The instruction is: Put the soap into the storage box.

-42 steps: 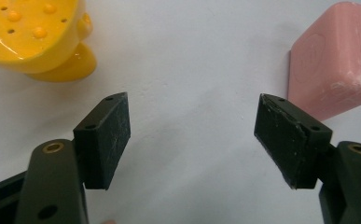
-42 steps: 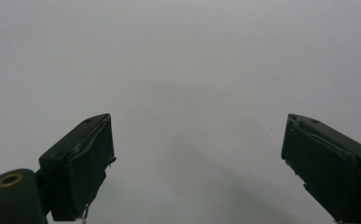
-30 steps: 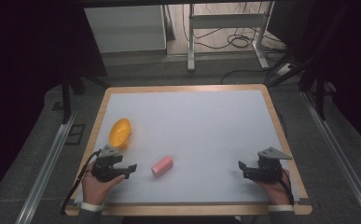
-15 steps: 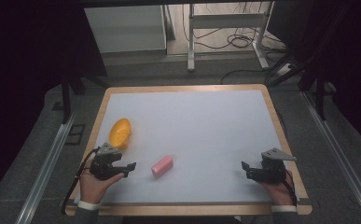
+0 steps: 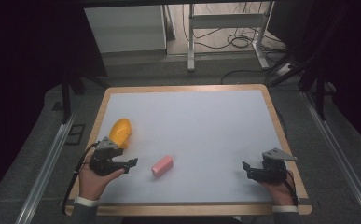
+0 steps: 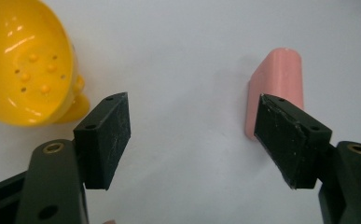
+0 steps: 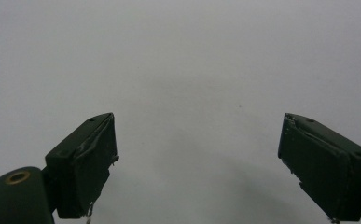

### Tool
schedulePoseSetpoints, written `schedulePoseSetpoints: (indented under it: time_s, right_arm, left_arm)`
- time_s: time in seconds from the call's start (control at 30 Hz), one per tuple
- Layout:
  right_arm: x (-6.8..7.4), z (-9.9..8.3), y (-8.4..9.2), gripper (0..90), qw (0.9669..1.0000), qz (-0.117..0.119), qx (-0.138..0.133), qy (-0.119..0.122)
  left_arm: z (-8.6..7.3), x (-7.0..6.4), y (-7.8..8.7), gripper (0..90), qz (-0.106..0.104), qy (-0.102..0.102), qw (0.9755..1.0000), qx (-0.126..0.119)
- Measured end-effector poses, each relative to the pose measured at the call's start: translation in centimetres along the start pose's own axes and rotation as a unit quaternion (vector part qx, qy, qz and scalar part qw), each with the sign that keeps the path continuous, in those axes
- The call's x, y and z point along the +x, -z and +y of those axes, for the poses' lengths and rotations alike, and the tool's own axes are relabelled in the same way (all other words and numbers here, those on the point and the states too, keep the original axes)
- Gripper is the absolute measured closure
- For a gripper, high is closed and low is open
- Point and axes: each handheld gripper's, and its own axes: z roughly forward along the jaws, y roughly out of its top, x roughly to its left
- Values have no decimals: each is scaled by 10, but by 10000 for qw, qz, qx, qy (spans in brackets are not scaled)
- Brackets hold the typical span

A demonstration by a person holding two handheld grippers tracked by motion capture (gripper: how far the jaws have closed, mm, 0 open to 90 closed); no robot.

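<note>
A pink block [image 5: 162, 165] lies on the white table top [image 5: 192, 126], left of centre and near the front. A yellow bowl-like piece [image 5: 121, 131] with small holes rests on its side by the left edge. My left gripper [image 5: 130, 163] is open at the front left, pointing right, a short way left of the pink block. In the left gripper view the pink block [image 6: 277, 86] lies just beyond the right jaw, and the yellow piece [image 6: 26, 65] is at upper left. My right gripper [image 5: 246, 168] stands open at the front right over bare table [image 7: 183, 70].
The table has a wooden rim [image 5: 187, 88]. Metal rails [image 5: 45, 172] run along both sides on the grey floor. Beyond the far edge stand a white cabinet [image 5: 124, 28] and a metal frame [image 5: 225, 21] with cables.
Both hands have shifted slightly along the front of the table. The pink block and the yellow piece have not moved.
</note>
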Motion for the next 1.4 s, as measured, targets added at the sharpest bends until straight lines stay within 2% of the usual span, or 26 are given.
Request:
schedulePoseSetpoints:
  time_s: [0.77, 1.0, 1.1, 1.4]
  right_arm:
    - [-1, -1, 4, 112, 10000, -72, 2, 34]
    - [0, -2, 4, 112, 10000, -89, 9, 42]
    - [0, -2, 3, 112, 10000, -84, 11, 45]
    - [1, -3, 2, 113, 9999, -110, 64, 75]
  left_arm:
    - [26, -18, -4, 272, -258, -300, 9989, 236]
    - [31, -29, -14, 271, -311, -445, 9979, 360]
    - [32, -32, -18, 272, -226, -515, 9974, 442]
    - [30, -40, -30, 271, -383, -552, 9961, 564]
